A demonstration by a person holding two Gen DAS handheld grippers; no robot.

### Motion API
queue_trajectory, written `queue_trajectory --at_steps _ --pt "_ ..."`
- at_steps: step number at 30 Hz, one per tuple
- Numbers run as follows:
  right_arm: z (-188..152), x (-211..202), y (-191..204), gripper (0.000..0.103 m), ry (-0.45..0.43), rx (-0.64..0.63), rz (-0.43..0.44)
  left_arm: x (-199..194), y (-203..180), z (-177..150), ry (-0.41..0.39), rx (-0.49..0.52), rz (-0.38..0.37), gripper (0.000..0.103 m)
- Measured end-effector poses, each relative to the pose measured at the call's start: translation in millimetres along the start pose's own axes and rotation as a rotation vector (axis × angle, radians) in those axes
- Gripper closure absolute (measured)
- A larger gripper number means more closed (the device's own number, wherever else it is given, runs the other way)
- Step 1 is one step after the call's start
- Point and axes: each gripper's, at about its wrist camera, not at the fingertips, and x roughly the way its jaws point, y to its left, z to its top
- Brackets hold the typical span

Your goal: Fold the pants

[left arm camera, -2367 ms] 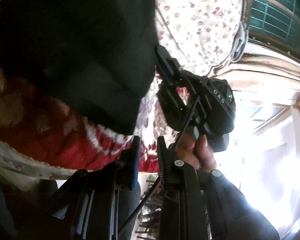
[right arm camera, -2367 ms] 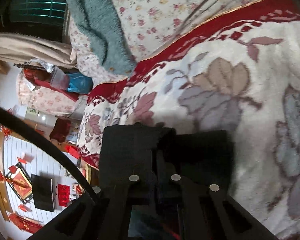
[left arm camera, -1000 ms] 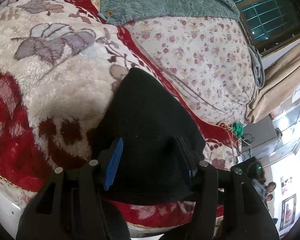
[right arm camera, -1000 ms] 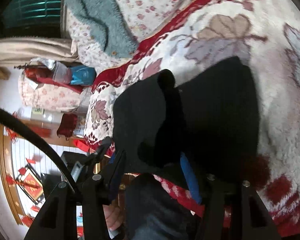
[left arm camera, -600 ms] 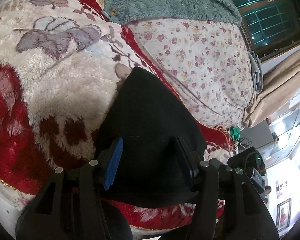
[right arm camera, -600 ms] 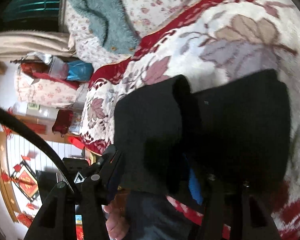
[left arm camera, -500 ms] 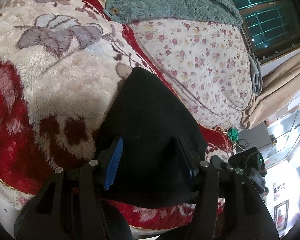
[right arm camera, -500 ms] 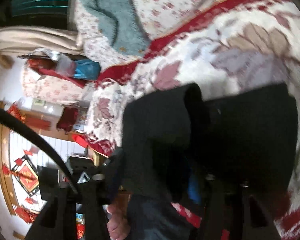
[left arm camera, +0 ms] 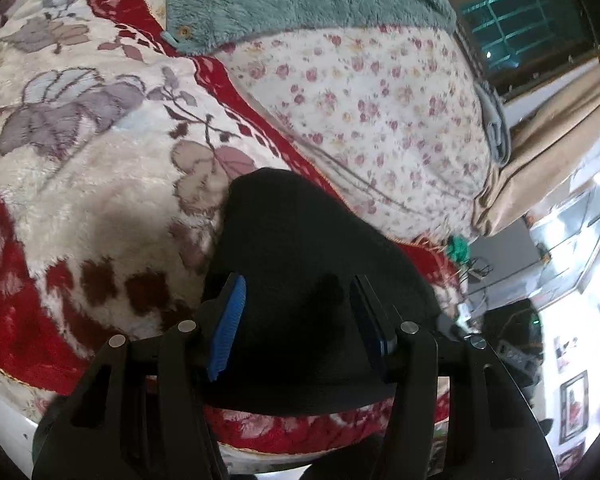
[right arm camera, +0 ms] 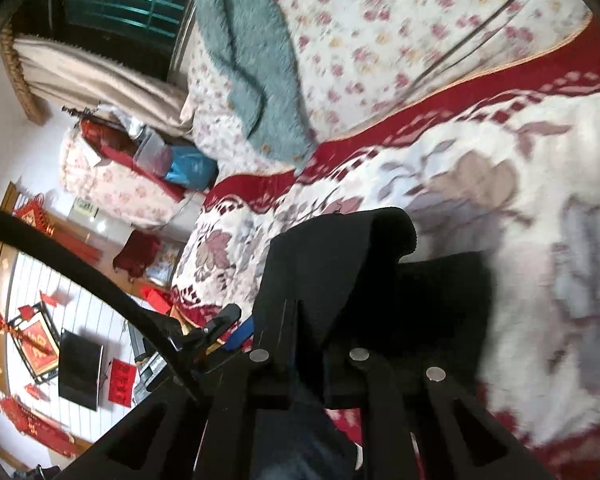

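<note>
Now the right gripper [right arm camera: 296, 320], which a second ago stood wide over the black pants [left arm camera: 300, 264], is closing, and its jaws have come almost together on the near edge of the top layer, so a flap of dark cloth is pinched between them and stands peaked up off the rest of the bundle. The pants themselves lie in a thick folded heap on the red-and-cream floral blanket [left arm camera: 80, 184] at the near edge of the bed, as they did a moment back. The left gripper [left arm camera: 300, 320] has not altered: its blue pads [left arm camera: 228, 324] are apart, straddling the near part of the heap, and whether they touch the fabric cannot be told. In the right wrist view, part of that left gripper shows low on the left. Judging from this, the right side has just taken a fresh hold for another fold, while the left looks set either to grasp its own corner or steady the pile.
</note>
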Motion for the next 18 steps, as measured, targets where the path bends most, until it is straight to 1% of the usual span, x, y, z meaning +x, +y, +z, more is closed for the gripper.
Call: queue_trajectory --at_steps 2,4,6,10,12,13,15,16,17,18 --pt "0.5 -11.8 -6.2 0.095 -0.004 0.016 -0.023 6.2 -0.2 -3.1 0.016 -0.001 0.006 0.049" --pt "-2.2 -16.4 -11.5 0.095 0.009 0.028 -0.028 8.8 0.3 -6.6 0.013 0.004 0.014 0.049" --pt "-7.8 -9.8 -19.4 0.095 0.037 0.048 -0.048 10.3 0.5 -7.8 0.013 0.011 0.028 0.049" --pt "-23.8 12.3 -44.2 0.095 0.088 0.137 -0.100 18.0 6.1 -5.1 0.033 0.034 0.054 0.049" --pt "-28.7 17.8 -55.4 0.094 0.076 0.188 -0.124 21.9 8.6 -4.4 0.035 0.047 0.060 0.049" --pt "-29.8 18.3 -62.9 0.093 0.056 0.229 -0.094 23.4 10.0 -4.5 0.034 0.054 0.063 0.049" --pt "-29.5 15.2 -71.9 0.086 0.047 0.287 -0.042 23.4 12.2 -4.9 0.030 0.059 0.060 0.049" --pt "-28.6 10.4 -72.5 0.085 0.045 0.297 -0.034 22.8 13.6 -5.0 0.026 0.060 0.058 0.049" --pt "-26.5 2.1 -70.1 0.081 0.034 0.285 -0.048 22.4 15.1 -5.4 0.023 0.060 0.058 0.049" --pt "-23.0 -9.2 -65.5 0.073 0.006 0.262 -0.095 22.4 18.0 -5.6 0.018 0.054 0.060 0.048"
